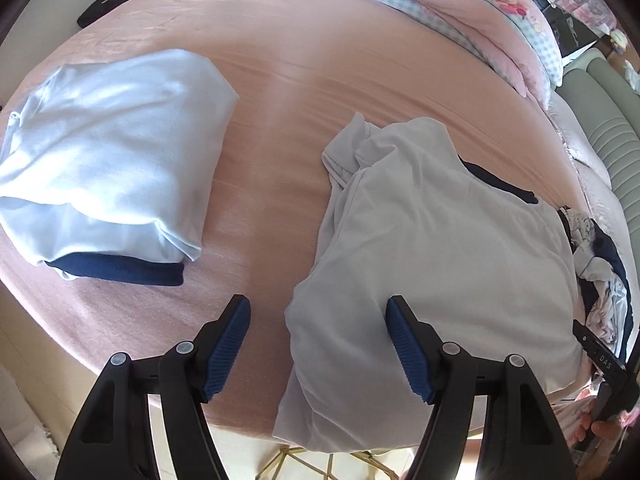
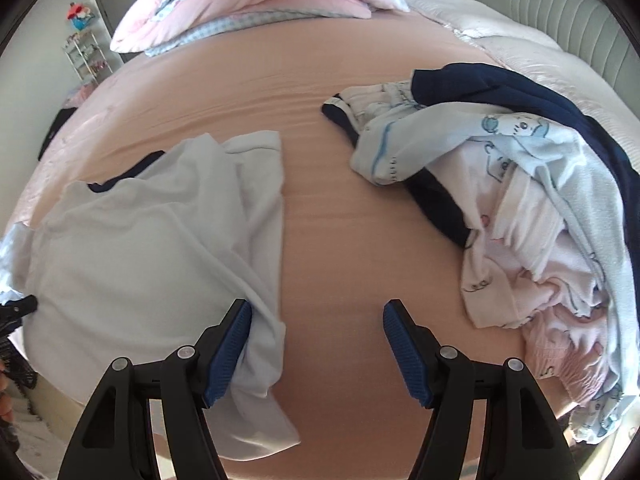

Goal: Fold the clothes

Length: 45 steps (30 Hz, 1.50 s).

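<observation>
A white shirt lies spread and creased on the pink bed sheet, with its lower end hanging over the near edge. My left gripper is open just above the shirt's left hem, one finger over bare sheet and the other over the cloth. In the right wrist view the same shirt fills the left side. My right gripper is open too. Its left finger sits at the shirt's right edge, and its right finger is over bare sheet. Neither gripper presses on the cloth.
A folded pale blue garment rests on a navy one at the left. A heap of unfolded clothes lies to the right. A pink duvet is bunched at the far side, beside a padded headboard. The floor shows beyond the near edge.
</observation>
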### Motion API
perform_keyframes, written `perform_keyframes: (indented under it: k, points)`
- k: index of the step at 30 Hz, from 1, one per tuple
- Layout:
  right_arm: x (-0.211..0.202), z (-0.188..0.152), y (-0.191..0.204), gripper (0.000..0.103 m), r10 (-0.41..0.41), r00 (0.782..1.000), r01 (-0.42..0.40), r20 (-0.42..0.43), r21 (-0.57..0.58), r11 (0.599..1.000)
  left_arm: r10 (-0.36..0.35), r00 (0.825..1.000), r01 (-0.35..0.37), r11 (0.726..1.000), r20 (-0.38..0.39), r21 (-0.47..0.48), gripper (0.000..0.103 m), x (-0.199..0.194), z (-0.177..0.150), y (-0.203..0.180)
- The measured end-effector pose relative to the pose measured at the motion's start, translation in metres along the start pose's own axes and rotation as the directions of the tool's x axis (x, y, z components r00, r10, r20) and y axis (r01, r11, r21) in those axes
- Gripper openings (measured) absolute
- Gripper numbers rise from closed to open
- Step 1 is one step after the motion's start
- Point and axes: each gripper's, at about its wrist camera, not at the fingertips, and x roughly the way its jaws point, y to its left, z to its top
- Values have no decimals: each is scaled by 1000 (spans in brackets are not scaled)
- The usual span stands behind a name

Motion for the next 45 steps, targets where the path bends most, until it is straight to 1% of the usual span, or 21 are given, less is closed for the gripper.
perform_keyframes:
  k: [4, 8, 12, 14, 15, 16, 18, 20, 22, 23, 25, 26, 27, 28, 30, 33, 35, 36, 39, 42, 45]
  points:
    - [-3, 0, -5, 68, -6, 1000, 6, 9, -7, 1000, 65, 997, -67, 996, 33, 61, 68, -11, 1, -12]
    - [-20, -1, 1, 68, 21, 997, -16, 70, -68, 998, 49, 996, -61, 984, 75, 166, 68, -33, -2, -31]
    - [-44, -6, 12, 68, 74, 985, -51, 155, -143, 988, -54, 996, 41, 983, 66, 177, 68, -52, -10, -41]
    - [-56, -11, 20, 68, 86, 973, -48, 214, -175, 983, -129, 988, 113, 980, 88, 163, 68, -64, -15, -41]
    - [-65, -12, 25, 68, 102, 963, -54, 249, -193, 980, -183, 973, 162, 976, 143, 147, 68, -73, -18, -40]
    - [-75, -13, 30, 68, 124, 950, -63, 285, -212, 975, -235, 951, 211, 968, 199, 132, 68, -82, -20, -39]
    - [-96, -14, 39, 68, 176, 914, -92, 365, -235, 968, -340, 886, 332, 940, 315, 80, 70, -99, -25, -32]
    - [-124, -13, 44, 71, 258, 848, -166, 463, -229, 959, -365, 846, 353, 930, 389, 103, 73, -114, -26, -39]
    - [-144, -12, 48, 103, 302, 768, -207, 564, -228, 951, -313, 852, 269, 949, 421, 163, 73, -121, -23, -52]
    - [-147, -10, 49, 103, 317, 754, -223, 575, -230, 947, -290, 860, 225, 954, 421, 197, 73, -122, -23, -58]
    - [-147, -5, 52, 103, 363, 743, -270, 563, -244, 931, -222, 885, 138, 965, 409, 224, 73, -120, -24, -69]
    - [-141, 0, 52, 103, 394, 758, -318, 521, -233, 919, -189, 895, 102, 968, 403, 227, 73, -118, -24, -73]
    - [-133, 4, 51, 103, 389, 791, -337, 473, -195, 921, -169, 906, 87, 972, 387, 219, 73, -115, -24, -74]
    - [-124, 8, 50, 103, 366, 826, -334, 428, -150, 930, -165, 912, 85, 972, 376, 219, 73, -112, -24, -74]
    - [-114, 9, 52, 103, 292, 868, -264, 402, -124, 957, -159, 915, 71, 968, 371, 241, 73, -109, -29, -75]
    - [-108, 6, 56, 103, 229, 899, -184, 374, -152, 971, -96, 929, -23, 948, 356, 316, 73, -106, -40, -79]
    - [-110, 1, 63, 103, 214, 905, -141, 367, -216, 966, -82, 928, -60, 929, 362, 366, 73, -107, -49, -81]
    - [-112, -5, 70, 103, 188, 910, -85, 370, -277, 957, -76, 928, -78, 917, 365, 390, 73, -108, -53, -82]
    - [-113, -29, 94, 103, 91, 921, 104, 379, -463, 880, -65, 939, -102, 886, 338, 452, 73, -102, -60, -81]
    - [-103, -54, 108, 103, 37, 936, 192, 350, -595, 781, -32, 945, -147, 846, 324, 512, 73, -93, -67, -80]
    - [-88, -74, 116, 103, -28, 942, 261, 333, -679, 686, 15, 940, -226, 775, 341, 590, 73, -84, -77, -82]
